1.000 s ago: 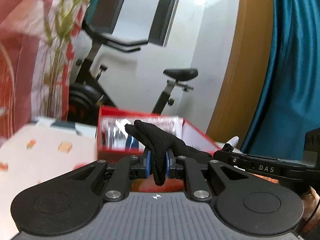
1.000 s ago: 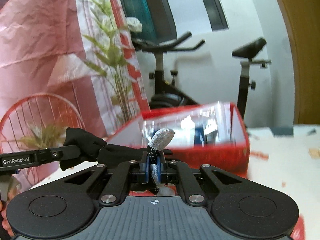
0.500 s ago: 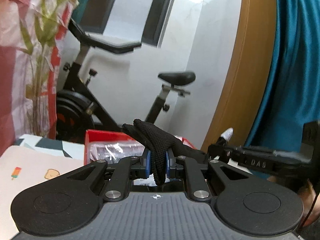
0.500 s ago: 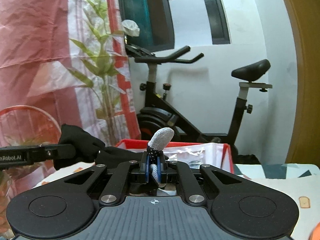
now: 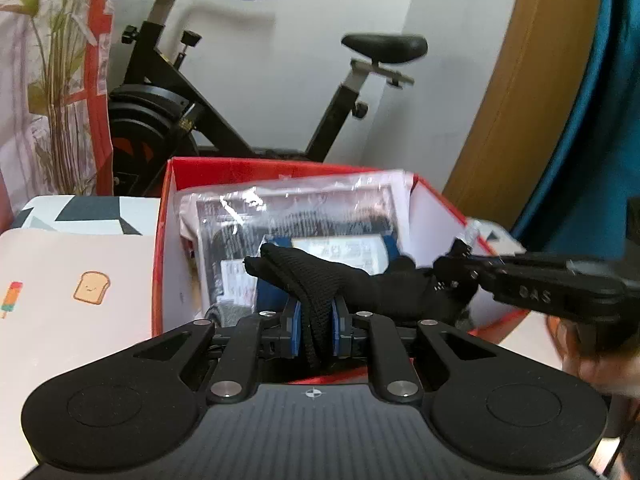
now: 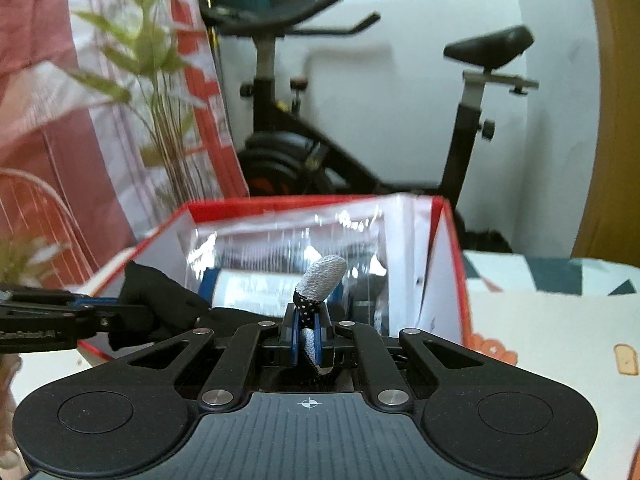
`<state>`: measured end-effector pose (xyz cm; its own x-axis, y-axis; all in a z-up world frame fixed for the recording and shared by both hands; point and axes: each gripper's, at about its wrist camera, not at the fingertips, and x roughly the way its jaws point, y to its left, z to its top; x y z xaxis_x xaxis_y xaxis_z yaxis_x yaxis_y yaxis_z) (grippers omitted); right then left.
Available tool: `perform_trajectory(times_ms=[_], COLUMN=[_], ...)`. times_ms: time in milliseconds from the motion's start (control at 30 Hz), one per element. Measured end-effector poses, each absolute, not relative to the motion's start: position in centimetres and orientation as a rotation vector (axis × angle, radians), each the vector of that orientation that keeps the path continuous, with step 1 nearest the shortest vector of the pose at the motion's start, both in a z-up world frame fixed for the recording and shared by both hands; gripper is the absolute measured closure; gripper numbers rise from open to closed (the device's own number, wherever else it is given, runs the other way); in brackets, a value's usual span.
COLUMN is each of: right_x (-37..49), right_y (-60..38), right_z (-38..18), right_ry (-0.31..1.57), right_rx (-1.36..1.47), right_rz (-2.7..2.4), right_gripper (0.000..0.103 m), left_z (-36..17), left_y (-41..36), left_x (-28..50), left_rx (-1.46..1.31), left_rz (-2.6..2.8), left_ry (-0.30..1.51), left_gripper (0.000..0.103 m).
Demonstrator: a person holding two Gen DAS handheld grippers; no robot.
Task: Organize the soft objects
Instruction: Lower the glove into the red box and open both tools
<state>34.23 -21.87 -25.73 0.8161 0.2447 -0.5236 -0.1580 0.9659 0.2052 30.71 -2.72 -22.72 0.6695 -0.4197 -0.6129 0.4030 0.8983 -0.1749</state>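
Note:
A black knit glove (image 5: 320,280) with a grey fingertip (image 6: 324,276) hangs stretched between both grippers, over the open red box (image 5: 168,208). My left gripper (image 5: 316,320) is shut on the glove's black cuff end. My right gripper (image 6: 308,332) is shut on a finger just below the grey tip. In the left wrist view the right gripper (image 5: 456,276) comes in from the right, held by a hand (image 5: 600,364). In the right wrist view the left gripper (image 6: 116,312) comes in from the left. Plastic-wrapped packs (image 5: 304,216) lie inside the box.
The box stands on a table with a pale cloth printed with toast (image 5: 91,288). Behind it are an exercise bike (image 5: 168,108), a plant (image 6: 160,92) and a red-and-white hanging. A wooden frame (image 5: 520,100) and teal curtain stand on the right.
Both grippers have carried the glove forward to the red box and tipped downward. The box now looks larger and lies under the glove. Both grips are unchanged.

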Motion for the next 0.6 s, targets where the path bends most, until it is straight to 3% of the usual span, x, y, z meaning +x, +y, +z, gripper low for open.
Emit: perform_trajectory(times_ms=[200, 433, 600], right_x=[35.2, 35.6, 35.3], right_y=[-20.7, -20.6, -20.5], right_z=[-27.4, -28.3, -28.1], right_ry=[0.64, 0.701, 0.719], right_rx=[0.154, 0.18, 0.172], right_rz=[0.226, 0.215, 0.186], right_gripper=[0.096, 0.094, 0.081], left_z=[-22.9, -21.8, -20.9], left_y=[-2.1, -1.7, -1.5], left_x=[30.9, 30.2, 29.8], left_rx=[0.043, 0.049, 0.02], left_rz=[-0.452, -0.404, -0.368], left_ry=[0.713, 0.668, 0.637], left_gripper=[0.082, 0.054, 0.038])
